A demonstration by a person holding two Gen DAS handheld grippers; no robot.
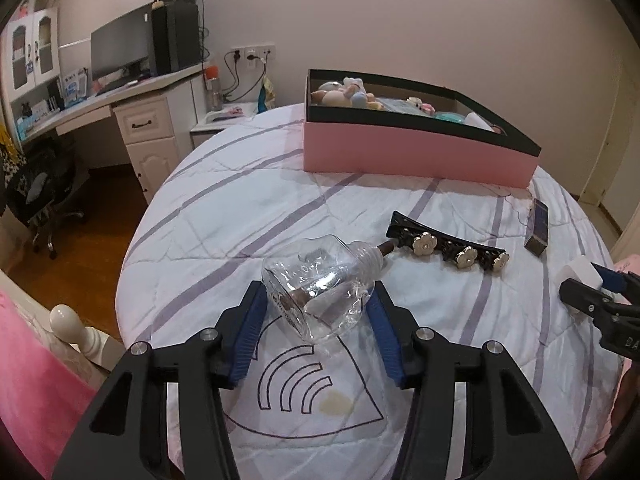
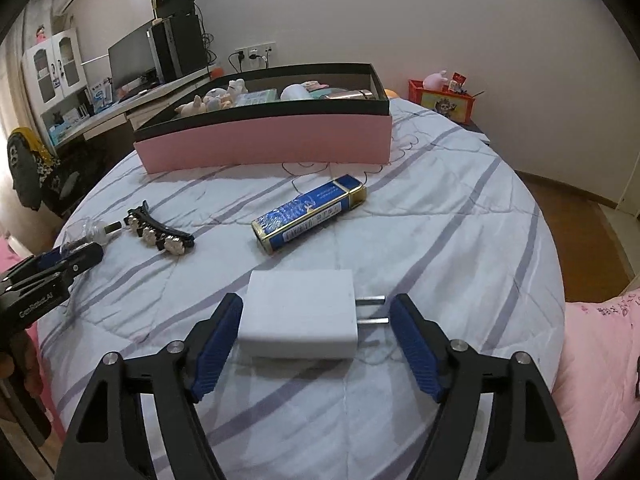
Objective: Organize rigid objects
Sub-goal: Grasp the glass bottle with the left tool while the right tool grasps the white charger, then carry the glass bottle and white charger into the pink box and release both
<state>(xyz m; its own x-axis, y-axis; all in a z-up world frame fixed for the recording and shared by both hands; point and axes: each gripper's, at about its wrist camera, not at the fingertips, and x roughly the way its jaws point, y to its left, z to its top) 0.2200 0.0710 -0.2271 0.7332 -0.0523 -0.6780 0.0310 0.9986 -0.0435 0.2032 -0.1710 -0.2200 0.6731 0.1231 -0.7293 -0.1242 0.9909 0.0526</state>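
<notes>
The box [image 1: 416, 152] at the far side of the bed [image 1: 224, 216] already holds several things: small toys at its left end, then a flat case, a white cup and what may be a metal flask, though the rim hides most of it. So part of the sorting looks done; four things are left on the quilt.

Leftmost, a clear bottle [image 1: 320, 284] lies on its side between the fingers of the left gripper [image 1: 316, 312]. The blue pads stand about half open and close against its sides; whether they already press on it I cannot tell. Just past its neck lies a black hair clip [image 1: 446, 246] with three flower studs, untouched. Further right a blue tin [image 2: 310, 212] lies flat, alone, near the box.

Rightmost, a white charger [image 2: 298, 314] lies between the fingers of the right gripper [image 2: 316, 334], prongs pointing right. These stand wide, with a clear gap on the prong side, holding nothing.
</notes>
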